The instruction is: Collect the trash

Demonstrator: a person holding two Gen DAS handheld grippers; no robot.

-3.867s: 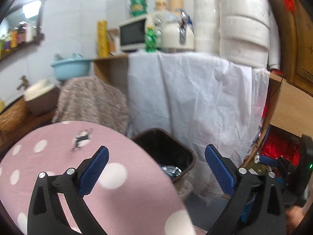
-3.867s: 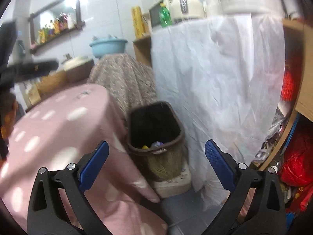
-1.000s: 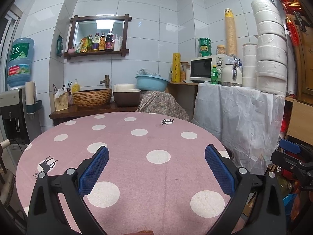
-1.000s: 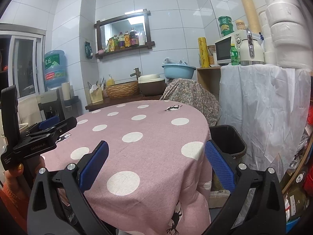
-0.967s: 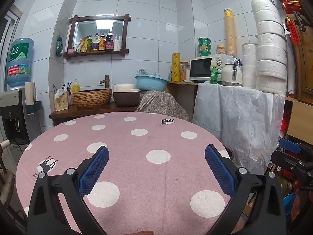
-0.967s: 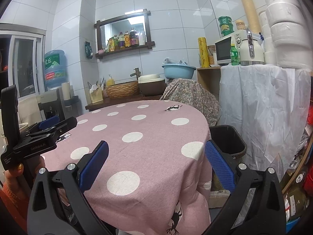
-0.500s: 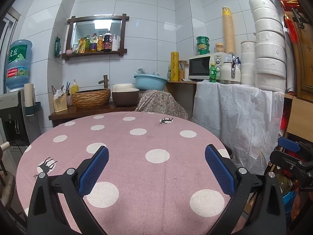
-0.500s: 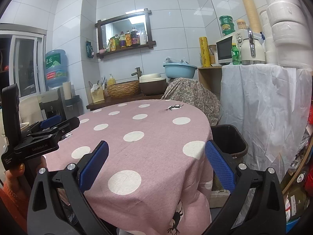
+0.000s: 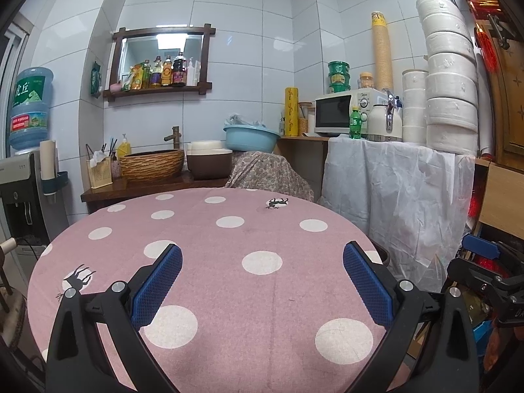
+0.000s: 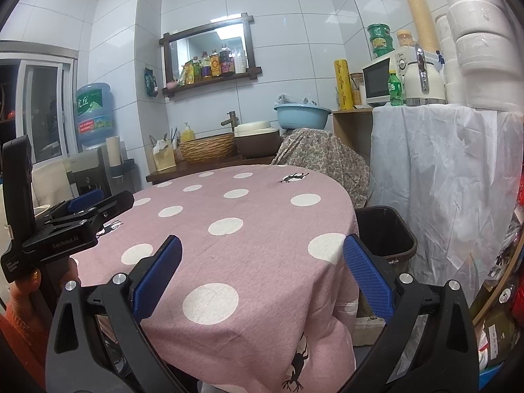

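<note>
- We hold the left gripper [image 9: 262, 281] spread wide and empty over the pink table [image 9: 229, 262].
- We hold the right gripper [image 10: 262, 271] just as wide, also empty, at the table's edge.
- Some seconds ago both cameras looked down at the bin [image 10: 383, 232]; now they are raised and level, facing the tiled wall. In the last second little has shifted.
- We count two grippers, one table, one bin, one microwave [image 9: 344, 114], one blue basin [image 9: 250, 137].
- The bin stands on the floor just beside the table; its contents are hidden, and we see no trash on the cloth.
</note>
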